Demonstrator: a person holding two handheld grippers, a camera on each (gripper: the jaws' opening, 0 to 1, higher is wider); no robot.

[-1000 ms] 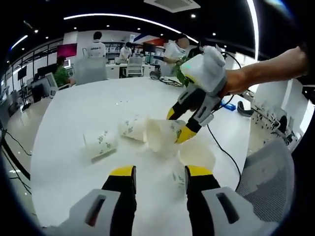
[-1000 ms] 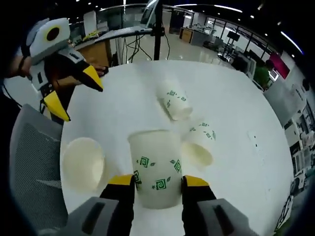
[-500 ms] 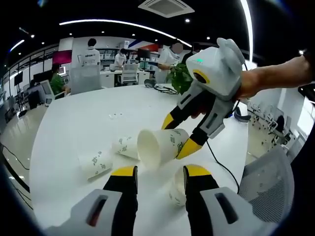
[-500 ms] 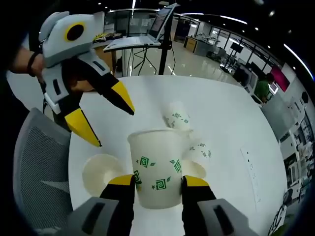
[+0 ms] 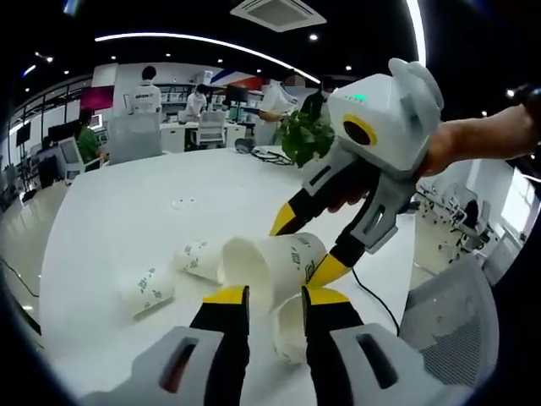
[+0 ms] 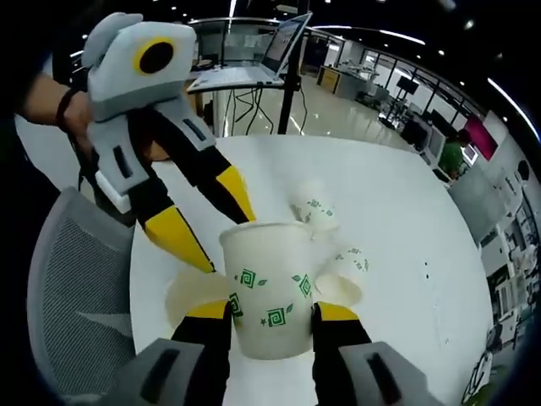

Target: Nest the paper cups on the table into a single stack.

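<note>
Right gripper (image 6: 270,315) clamped on a paper cup (image 6: 269,286) held in the air; left gripper (image 5: 264,298) jaws apart, bracketing a lying cup (image 5: 287,326) near the table (image 5: 110,211) edge. Two more cups (image 5: 145,290) lying further in. Risk: thin cup wall buckling under clamp; lying cup rolling off the edge if nudged.

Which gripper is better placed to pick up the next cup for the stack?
Probably the left gripper: its open jaws sit around the lying cup, while the right gripper already holds a cup.
</note>
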